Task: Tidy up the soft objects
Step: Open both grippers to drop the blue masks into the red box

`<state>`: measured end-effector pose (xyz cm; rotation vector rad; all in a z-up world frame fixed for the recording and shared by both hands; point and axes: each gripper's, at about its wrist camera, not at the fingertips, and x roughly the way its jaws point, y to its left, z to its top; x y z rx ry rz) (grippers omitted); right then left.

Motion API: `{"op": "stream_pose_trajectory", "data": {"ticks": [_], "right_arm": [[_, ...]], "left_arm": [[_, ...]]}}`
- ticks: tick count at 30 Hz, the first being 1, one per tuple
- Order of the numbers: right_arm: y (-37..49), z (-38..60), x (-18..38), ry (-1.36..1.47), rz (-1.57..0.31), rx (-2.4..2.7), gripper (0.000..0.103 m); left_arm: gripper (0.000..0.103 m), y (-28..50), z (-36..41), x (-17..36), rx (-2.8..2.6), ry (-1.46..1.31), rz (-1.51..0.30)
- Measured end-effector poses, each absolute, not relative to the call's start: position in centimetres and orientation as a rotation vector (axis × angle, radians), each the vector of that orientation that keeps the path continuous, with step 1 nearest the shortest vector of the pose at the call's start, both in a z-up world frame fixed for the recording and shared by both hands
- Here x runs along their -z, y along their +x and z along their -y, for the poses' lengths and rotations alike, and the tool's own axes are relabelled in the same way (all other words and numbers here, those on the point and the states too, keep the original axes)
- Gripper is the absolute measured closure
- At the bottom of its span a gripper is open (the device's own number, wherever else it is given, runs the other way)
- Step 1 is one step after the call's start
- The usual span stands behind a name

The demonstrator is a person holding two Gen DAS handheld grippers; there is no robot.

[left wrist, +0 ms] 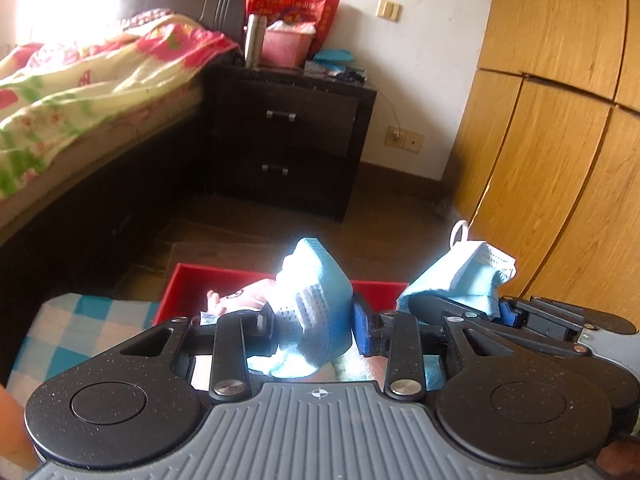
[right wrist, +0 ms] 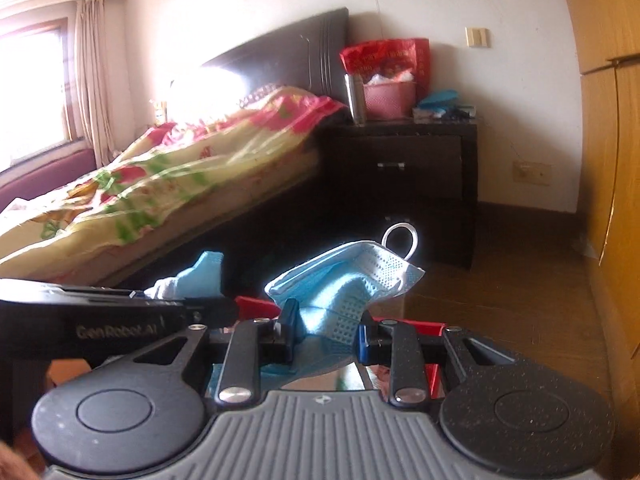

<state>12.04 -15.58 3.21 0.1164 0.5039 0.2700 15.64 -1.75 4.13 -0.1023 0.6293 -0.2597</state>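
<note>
**Both grippers clamp a blue face mask above the red box**

The left gripper has its jaws closed on one end of a blue surgical face mask — the pleated fabric bunches up between the black finger and the blue-padded one and stands above them, brightly lit. The right gripper pinches the other end of the mask in the same way; there the mask rises from the jaws and folds over to the right, its white ear loop sticking up at the top. In the left wrist view the right gripper comes in from the right, just beside the left one, with its portion of the mask draped over its fingers.

Below and just behind the grippers sits a red box, open at the top, with a pale pink soft item inside; what that item is cannot be told. To the left of the box lies a blue-and-white checked cloth.

Farther back stands a dark two-drawer nightstand carrying a steel flask, a pink basket and a red plastic bag. A bed with a floral quilt lies to its left, and a wooden wardrobe to the right.
</note>
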Motion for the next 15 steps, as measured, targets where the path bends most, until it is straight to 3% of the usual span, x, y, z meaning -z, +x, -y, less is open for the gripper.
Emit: {"op": "stream_pose_trajectory", "data": {"ticks": [5, 8, 11, 12, 13, 15], "right_arm": [[13.5, 15.7, -1.3, 0.102, -0.516, -0.25, 0.094], [14.1, 15.7, -0.3, 0.098, -0.543, -0.24, 0.089], [14.5, 16.2, 0.3, 0.121, -0.575, -0.24, 0.079], [14.6, 16.4, 0.5, 0.13, -0.584, -0.238, 0.068], [14.6, 16.6, 0.7, 0.146, -0.587, -0.242, 0.061], [14.9, 17.0, 1.1, 0.188, -0.612, -0.251, 0.057]], "left_arm": [[0.066, 16.8, 2.2, -2.8, 0.26, -0.075, -0.668], [0.055, 16.9, 2.0, -2.5, 0.241, -0.068, -0.677], [0.041, 17.1, 1.5, -2.5, 0.228, -0.09, -0.682], [0.036, 17.1, 1.3, -2.5, 0.237, -0.103, -0.68], [0.035, 17.2, 1.2, -2.6, 0.242, -0.112, -0.679], [0.035, 17.3, 1.3, -2.7, 0.243, -0.115, -0.68]]}}
